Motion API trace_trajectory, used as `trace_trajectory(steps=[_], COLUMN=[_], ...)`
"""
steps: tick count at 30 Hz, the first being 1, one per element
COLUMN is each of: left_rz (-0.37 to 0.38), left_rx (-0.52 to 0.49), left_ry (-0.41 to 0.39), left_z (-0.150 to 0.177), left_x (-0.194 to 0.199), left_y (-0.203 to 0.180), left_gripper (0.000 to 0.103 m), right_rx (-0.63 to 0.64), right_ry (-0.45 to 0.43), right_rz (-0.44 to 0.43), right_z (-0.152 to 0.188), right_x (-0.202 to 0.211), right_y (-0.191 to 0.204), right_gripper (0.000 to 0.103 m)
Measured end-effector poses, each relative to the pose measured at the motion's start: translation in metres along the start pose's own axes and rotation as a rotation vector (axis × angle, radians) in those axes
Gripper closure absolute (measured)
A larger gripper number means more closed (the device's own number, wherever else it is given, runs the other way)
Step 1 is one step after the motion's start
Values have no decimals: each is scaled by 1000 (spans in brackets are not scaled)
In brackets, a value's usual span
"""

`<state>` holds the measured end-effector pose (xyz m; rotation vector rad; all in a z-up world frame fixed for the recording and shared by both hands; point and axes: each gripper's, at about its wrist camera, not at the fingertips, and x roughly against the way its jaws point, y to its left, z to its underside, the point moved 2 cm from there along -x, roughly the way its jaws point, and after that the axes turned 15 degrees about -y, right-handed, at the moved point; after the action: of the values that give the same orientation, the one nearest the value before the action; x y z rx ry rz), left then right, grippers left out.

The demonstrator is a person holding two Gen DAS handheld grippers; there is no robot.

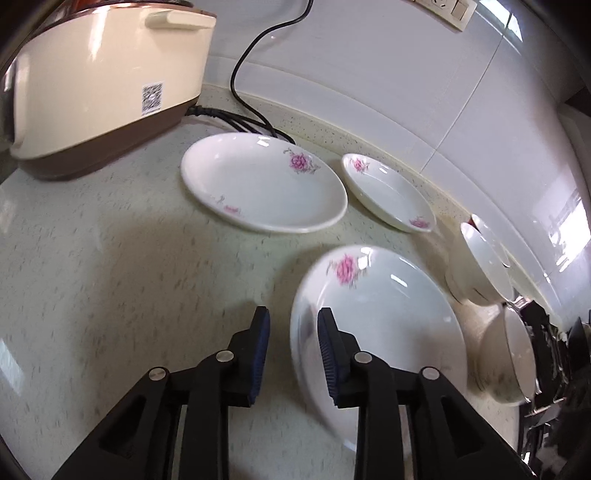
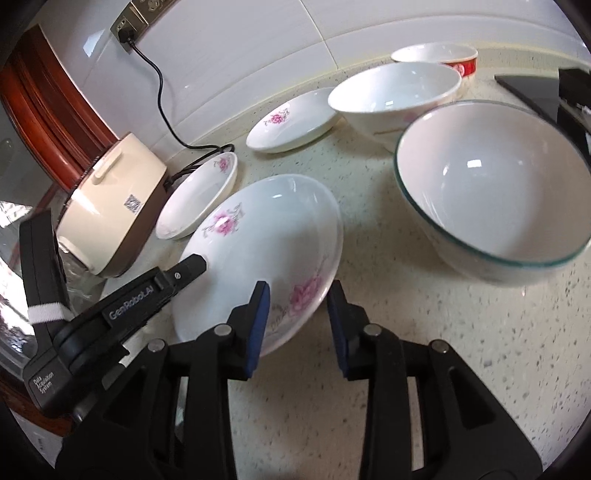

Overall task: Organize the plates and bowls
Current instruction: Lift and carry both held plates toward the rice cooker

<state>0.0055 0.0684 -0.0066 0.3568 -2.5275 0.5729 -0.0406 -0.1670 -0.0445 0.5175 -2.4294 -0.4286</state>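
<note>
I have the left gripper [image 1: 293, 321] low over the counter [image 1: 110, 266], its jaws parted and straddling the near rim of the front plate [image 1: 380, 306]; one blue pad sits over the plate's inside and the other outside it, but whether either pad touches the rim I cannot tell. The right gripper [image 2: 298, 295] is also spread wide, and the opposite rim of that same plate [image 2: 266, 243] lies between its pads, with nothing clamped. I take the cooker [image 1: 107, 85] as my landmark; a second plate [image 1: 262, 184] rests flat just beside its base, and a small plate [image 1: 388, 192] lies beyond that, further from the cooker and near the wall. The front plate lies further from the cooker again, on my side of both. In the right wrist view a green-rimmed bowl [image 2: 495, 188] stands upright on the far side of the front plate from the cooker; behind it sits a white bowl [image 2: 395, 96], and behind that a red-banded bowl [image 2: 436, 57] by the wall. The cooker's black cord [image 2: 159, 88] runs up to a wall socket [image 2: 129, 27].
</note>
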Motion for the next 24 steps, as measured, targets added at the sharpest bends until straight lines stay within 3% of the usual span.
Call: trace_trajectory(steps=[1,5,13,24], left_rz=[-5,5,36,1], left_rx=[-22,-81,-15,-28], left_ry=[-4,8,-7,-125], left_z=[-2,5,15,20], left_x=[-4,1,25,74], left_y=[-3,-12,5,25], left_gripper=[74,82,86,86], right_rx=[14,-7,24,101], right_ry=[-2,-23,-58,-51], right_rz=[17,30,-43,-170], right_z=[0,1,7,20], right_x=[0,7,28,38], right_y=[1,-6,4,34], right_gripper=[74,80,80,80])
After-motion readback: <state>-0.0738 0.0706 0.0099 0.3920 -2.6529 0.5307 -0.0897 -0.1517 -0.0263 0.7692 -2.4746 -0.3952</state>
